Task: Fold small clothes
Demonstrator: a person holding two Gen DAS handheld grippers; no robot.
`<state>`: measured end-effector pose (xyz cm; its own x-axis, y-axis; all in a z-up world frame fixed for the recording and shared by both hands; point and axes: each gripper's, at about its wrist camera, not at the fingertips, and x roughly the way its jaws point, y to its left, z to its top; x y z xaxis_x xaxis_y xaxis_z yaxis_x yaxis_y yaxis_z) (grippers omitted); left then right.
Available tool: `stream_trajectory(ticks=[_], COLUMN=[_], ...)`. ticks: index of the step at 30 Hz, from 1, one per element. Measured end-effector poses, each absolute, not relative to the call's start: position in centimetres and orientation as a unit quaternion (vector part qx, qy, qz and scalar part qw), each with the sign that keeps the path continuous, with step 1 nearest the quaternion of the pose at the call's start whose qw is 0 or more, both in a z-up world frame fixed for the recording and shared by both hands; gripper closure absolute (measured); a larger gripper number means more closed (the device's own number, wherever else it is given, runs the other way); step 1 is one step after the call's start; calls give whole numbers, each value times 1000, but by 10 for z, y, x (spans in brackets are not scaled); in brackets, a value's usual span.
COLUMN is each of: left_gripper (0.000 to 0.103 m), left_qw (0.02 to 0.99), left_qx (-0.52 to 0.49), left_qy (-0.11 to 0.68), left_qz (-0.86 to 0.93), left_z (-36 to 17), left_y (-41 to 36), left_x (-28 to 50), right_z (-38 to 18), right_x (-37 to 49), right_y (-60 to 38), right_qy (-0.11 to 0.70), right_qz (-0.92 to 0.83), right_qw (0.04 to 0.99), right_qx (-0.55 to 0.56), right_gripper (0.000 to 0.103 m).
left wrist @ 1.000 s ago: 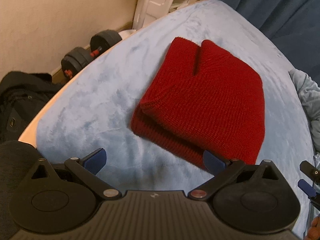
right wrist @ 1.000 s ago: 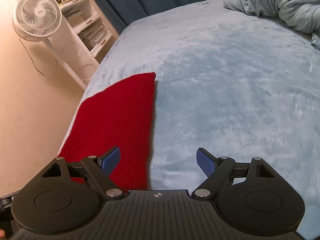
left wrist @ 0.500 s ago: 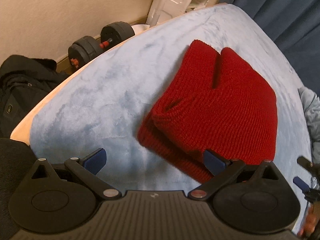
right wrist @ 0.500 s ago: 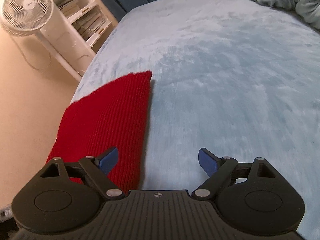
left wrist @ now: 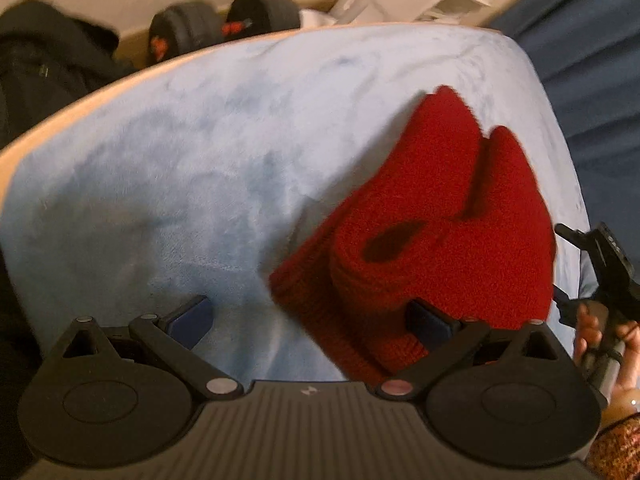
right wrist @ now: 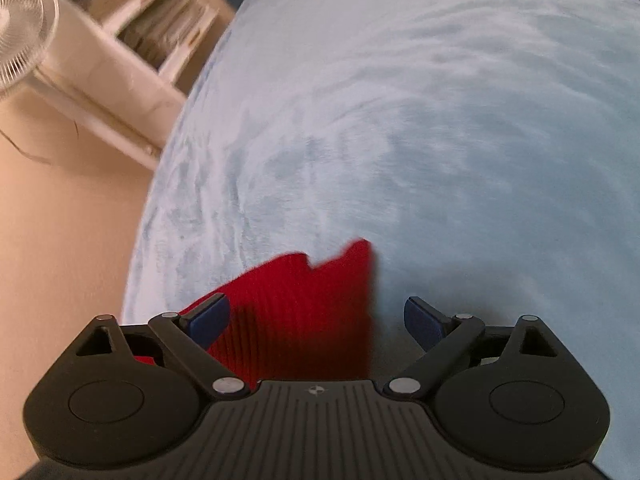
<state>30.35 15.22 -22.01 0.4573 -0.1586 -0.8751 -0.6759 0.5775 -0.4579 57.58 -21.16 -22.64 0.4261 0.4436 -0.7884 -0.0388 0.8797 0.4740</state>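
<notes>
So the red knit hat is seen lying on the bed, toward the edge nearest the camera, and it already looks doubled over: a rolled fold with a dark opening is visible on top, and two rounded tips point at the far edge. Judged from that, one fold seems done, though it looks loose and bulgy, so some flattening or a second fold is probably left.

The left gripper is spread wide, nothing pinched; its right finger sits over the hat's near edge, contact can't be told. The right gripper is also spread wide and empty, with the hat framed between its fingers. Both views are pretty blurred. Dumbbells are spotted on the floor past the bed's far edge.
</notes>
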Motion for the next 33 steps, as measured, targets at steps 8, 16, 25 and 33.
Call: stream_trajectory(ticks=[8,16,25,33], left_gripper=[51,52,15,56], left_qw=[777,853,865,860], left_qx=[-395,-181,-189,-170], left_qy=[472,484,458,468], left_qz=[133,-68,-83,-113], left_z=[-209,-170,-153,-169], left_y=[167,148,141,108], left_x=[329,533,536,525], right_z=[-237,-260,-265,-240], right_x=[573,373,317,336], right_y=[-195,-331,-333,-336], right_qy=[529,433,366,344], right_qz=[194,27,-35,-1], right_qw=[823,832,846,867], right_qx=[74,347,387,360], right_gripper=[73,82,44,36])
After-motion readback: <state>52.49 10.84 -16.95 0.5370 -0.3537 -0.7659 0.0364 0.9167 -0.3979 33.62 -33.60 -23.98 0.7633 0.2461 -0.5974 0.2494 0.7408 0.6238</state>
